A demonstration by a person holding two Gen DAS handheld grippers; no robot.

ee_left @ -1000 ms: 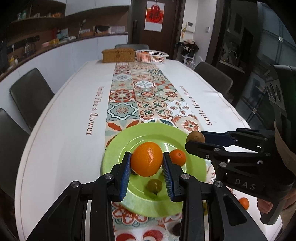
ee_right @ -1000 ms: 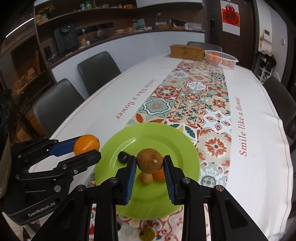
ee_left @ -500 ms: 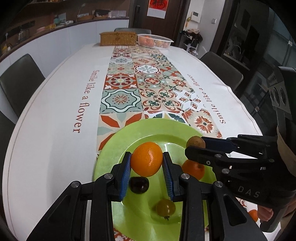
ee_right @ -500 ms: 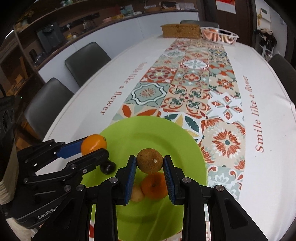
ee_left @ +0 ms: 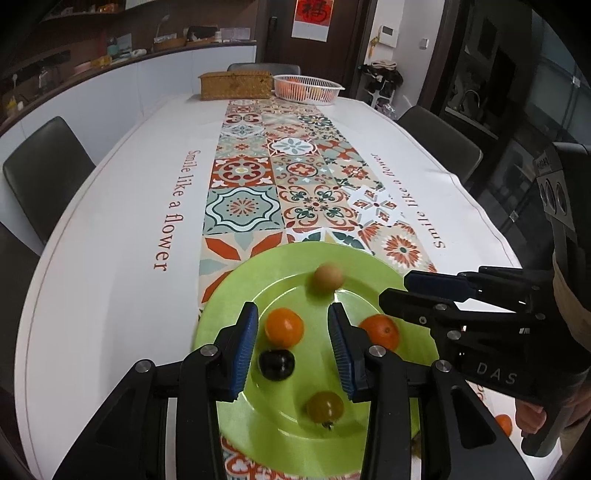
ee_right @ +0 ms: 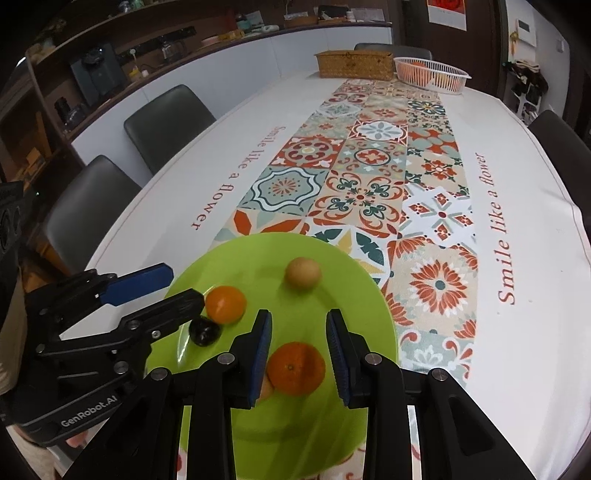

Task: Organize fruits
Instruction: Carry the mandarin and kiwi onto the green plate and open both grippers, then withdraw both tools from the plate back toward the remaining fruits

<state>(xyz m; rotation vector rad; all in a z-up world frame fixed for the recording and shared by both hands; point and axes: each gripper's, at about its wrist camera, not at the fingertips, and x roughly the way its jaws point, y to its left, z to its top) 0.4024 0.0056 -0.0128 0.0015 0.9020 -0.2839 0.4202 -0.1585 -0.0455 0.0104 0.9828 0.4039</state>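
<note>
Step in hand: placing fruit on the green plate (ee_left: pixel 229 291); judged to be the release stage, since both tools are empty above it.
Left gripper (ee_left: pixel 291 347): released, jaws spread wide, nothing between them; an orange (ee_left: pixel 283 328) lies on the plate below the gap.
Right gripper (ee_right: pixel 298 350): released, jaws apart, holding nothing; a larger orange (ee_right: pixel 296 367) lies on the plate beneath the gap.
Fruit on plate: a tan round fruit (ee_left: pixel 327 277) near the far rim, blurred; a dark round fruit (ee_left: pixel 276 364) just beside the first orange; a greenish-yellow fruit (ee_left: pixel 325 407) toward the near rim.
Fruit off plate: one small orange fruit (ee_left: pixel 503 424) shows on the cloth to the right, partly hidden by the right tool.
Progress: judged well along; five pieces are on the plate.
Next move: calls for lifting both tools straight away without nudging the round fruit, then reaching for the loose piece.
Risk: the tan fruit may roll toward the rim.
Writing, tablecloth (ee_right: pixel 535 155): "Smile like a flower" along both sides of the patterned runner.
Writing, tools: "DAS" on the right tool's body; "GenRobot.AI" on the left tool's body.
Writing, wall: a red hanging (ee_left: pixel 311 14) with a Chinese character, cut off by the frame's top edge.
Far end: a woven box (ee_right: pixel 354 65) and a white basket (ee_right: pixel 432 75) holding orange fruit.
</note>
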